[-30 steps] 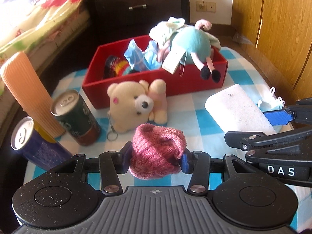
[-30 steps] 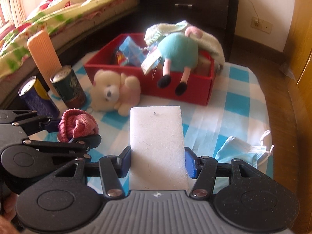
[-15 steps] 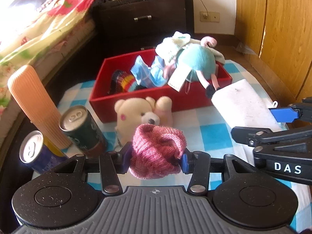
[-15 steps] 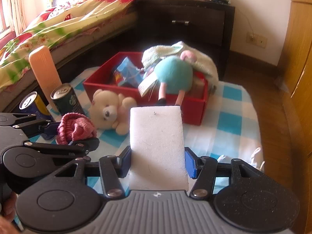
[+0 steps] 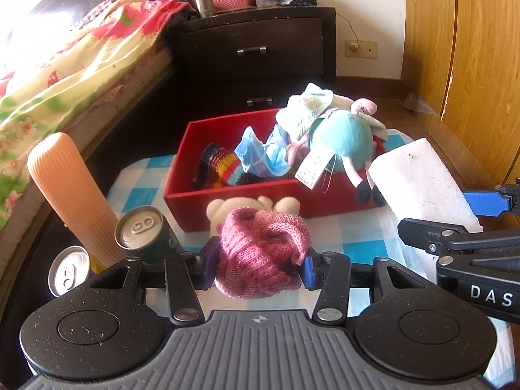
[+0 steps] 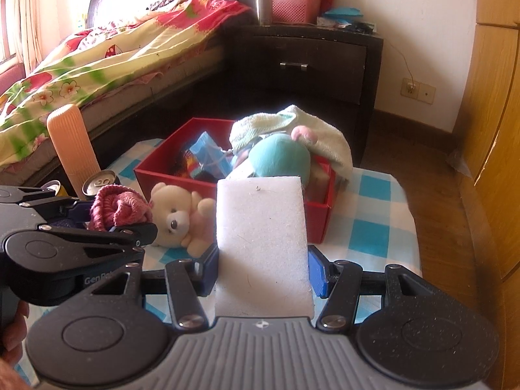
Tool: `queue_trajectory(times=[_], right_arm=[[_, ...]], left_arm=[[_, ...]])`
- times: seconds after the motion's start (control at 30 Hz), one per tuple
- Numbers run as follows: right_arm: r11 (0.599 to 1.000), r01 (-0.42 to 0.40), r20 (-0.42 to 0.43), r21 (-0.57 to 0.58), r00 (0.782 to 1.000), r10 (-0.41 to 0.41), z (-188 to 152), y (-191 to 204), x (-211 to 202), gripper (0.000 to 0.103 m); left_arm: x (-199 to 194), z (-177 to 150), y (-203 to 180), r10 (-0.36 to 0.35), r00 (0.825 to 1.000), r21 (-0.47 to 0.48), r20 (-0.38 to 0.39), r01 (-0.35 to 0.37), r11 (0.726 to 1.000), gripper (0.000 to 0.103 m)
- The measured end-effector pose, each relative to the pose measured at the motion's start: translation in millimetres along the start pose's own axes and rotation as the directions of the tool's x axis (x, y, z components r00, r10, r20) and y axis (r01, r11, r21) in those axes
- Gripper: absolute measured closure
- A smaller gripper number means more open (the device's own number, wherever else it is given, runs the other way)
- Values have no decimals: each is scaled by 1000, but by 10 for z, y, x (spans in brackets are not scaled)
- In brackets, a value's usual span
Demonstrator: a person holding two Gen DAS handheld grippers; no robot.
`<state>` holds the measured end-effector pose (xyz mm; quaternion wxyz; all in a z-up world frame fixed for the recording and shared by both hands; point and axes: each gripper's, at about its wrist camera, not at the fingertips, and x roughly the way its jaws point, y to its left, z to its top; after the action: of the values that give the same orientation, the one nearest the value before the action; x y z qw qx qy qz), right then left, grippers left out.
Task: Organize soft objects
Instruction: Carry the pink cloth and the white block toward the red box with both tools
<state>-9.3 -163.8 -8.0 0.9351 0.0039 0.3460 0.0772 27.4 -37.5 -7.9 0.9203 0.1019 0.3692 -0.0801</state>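
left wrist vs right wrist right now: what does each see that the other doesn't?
Only the left wrist view: the inside of the red box down to the striped knit item, plus the paper tag on the teal plush.

Only the right wrist view: the cream teddy bear's face, and the person's hand on the left gripper.

Both: the left gripper shut on the pink knit item, the right gripper shut on the white foam block, the peach ribbed cylinder, and the cans.

Bright daylight from the left, overexposed bedding (image 5: 65,65), fisheye-bent edges.
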Motion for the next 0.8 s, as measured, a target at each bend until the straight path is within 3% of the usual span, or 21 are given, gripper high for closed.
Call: queue_trajectory(times=[0.43, 0.8], right_arm=[[1000, -2, 43, 10, 999, 2, 201, 7, -14, 70], [998, 1, 103, 63, 995, -7, 712, -107, 187, 70]], left_arm=[[-18, 274, 104, 14, 999, -50, 49, -11, 999, 54], [258, 757, 411, 17, 997, -180, 71, -4, 984, 54]])
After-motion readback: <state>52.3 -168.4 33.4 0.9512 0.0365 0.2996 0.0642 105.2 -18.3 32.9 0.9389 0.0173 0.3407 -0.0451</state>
